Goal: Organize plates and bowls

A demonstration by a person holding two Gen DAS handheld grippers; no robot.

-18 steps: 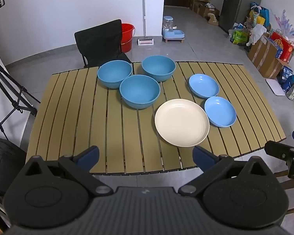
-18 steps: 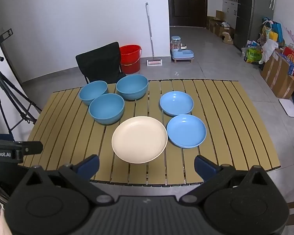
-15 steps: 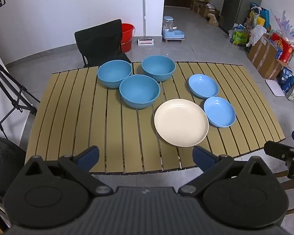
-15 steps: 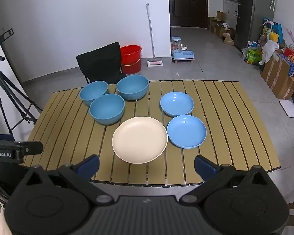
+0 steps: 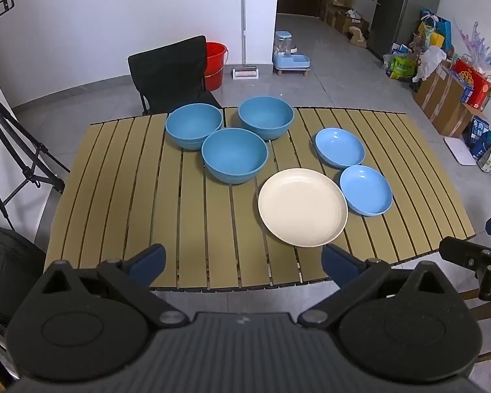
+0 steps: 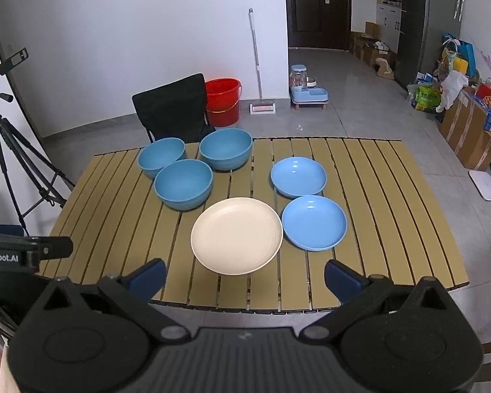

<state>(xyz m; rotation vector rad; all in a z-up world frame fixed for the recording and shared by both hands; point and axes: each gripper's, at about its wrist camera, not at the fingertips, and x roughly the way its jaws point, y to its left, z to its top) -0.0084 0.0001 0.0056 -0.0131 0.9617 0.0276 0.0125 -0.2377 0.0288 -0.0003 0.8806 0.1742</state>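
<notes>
Three deep blue bowls stand close together at the back of the slatted table (image 5: pixel 114 196): back left bowl (image 5: pixel 193 130), back right bowl (image 5: pixel 265 117), front bowl (image 5: pixel 234 154). A cream plate (image 5: pixel 302 207) lies right of centre, with two shallow light blue plates beside it, far plate (image 5: pixel 339 147) and near plate (image 5: pixel 366 190). The cream plate (image 6: pixel 236 235) and the blue plates (image 6: pixel 314 222) also show in the right wrist view. My left gripper (image 5: pixel 242 263) and right gripper (image 6: pixel 244 276) are open and empty, above the table's near edge.
A black chair (image 5: pixel 170 72) stands behind the table, with a red bucket (image 5: pixel 215 65) and a mop (image 5: pixel 244 26) beyond. A tripod (image 6: pixel 13 150) stands at the left. Boxes and bags (image 5: pixel 448 91) line the right wall.
Both views have shifted very slightly; the dishes have not moved and both grippers stay open.
</notes>
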